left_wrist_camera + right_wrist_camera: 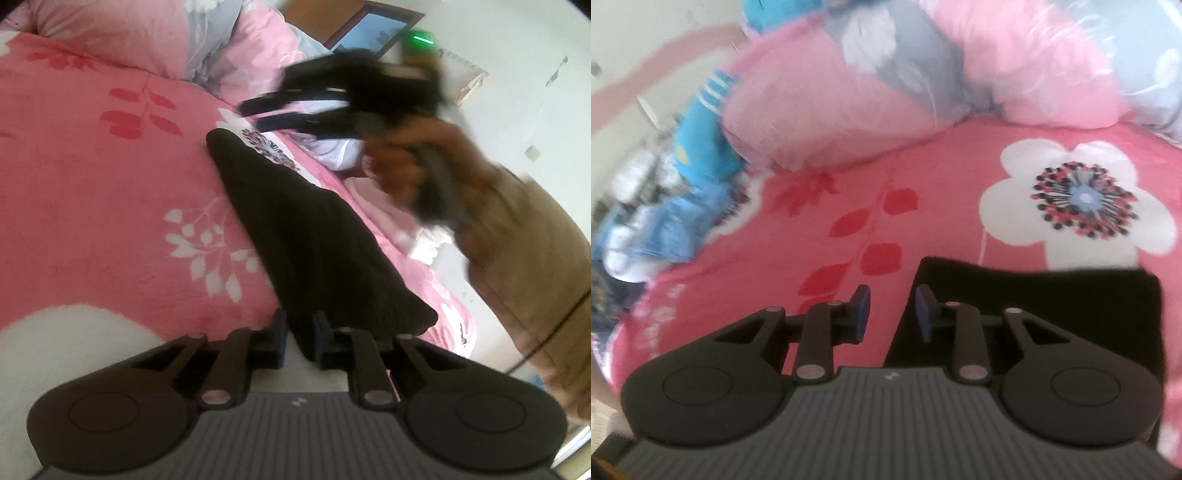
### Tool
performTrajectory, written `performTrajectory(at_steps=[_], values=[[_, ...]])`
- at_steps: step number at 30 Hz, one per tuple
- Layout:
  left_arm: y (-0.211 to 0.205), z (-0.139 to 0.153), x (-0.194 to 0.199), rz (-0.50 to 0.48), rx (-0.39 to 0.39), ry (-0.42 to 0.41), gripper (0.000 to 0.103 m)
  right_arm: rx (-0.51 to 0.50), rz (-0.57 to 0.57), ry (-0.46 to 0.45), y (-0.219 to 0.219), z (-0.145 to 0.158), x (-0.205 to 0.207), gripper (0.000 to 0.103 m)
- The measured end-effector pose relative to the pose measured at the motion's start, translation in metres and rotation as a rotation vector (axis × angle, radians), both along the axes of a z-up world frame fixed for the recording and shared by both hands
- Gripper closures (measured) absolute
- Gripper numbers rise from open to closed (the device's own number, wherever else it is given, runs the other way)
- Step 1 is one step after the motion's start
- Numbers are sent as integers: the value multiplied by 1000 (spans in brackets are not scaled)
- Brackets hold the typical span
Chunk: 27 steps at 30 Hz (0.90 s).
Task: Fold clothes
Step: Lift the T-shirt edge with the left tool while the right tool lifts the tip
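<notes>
Now the dark, soft-knit black garment (pixel 314 236) lies on the pink floral bedspread (pixel 110 206) as a long, narrow band with straight edges. The left tool (pixel 299 332) has its near corner between slightly parted fingers, though whether they pinch the cloth is unclear. The right tool (pixel 890 312) hovers open over another edge (pixel 1034 295), gripping nothing, a person's hand (pixel 402 166) blurred on its handle. Either a further fold is coming or this band is final. Any fold wants both corners level, edges matched. No readable label or writing anywhere.
</notes>
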<state>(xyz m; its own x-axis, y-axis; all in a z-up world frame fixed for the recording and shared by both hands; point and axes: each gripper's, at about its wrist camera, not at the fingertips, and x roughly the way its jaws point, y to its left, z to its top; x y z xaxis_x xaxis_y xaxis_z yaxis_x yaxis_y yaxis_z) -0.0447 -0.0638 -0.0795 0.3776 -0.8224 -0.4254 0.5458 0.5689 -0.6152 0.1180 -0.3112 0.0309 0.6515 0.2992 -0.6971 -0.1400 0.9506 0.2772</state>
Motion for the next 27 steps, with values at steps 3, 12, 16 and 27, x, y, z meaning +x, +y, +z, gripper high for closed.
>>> performTrajectory(at_steps=[3,12,16,27], values=[[-1,-3,0,-8,-9,-13,90,-94,4,71,20,-18,40,77],[-9,-2,-12,-6,34,-101,98,-281,-11,108,38,-51,72,101],[-8,-1,-15,-8,34,-105,100,-249,-11,-1,37,-31,62,102],[-1,-3,-15,-17,6,-76,100,-146,-3,-67,30,-34,67,103]])
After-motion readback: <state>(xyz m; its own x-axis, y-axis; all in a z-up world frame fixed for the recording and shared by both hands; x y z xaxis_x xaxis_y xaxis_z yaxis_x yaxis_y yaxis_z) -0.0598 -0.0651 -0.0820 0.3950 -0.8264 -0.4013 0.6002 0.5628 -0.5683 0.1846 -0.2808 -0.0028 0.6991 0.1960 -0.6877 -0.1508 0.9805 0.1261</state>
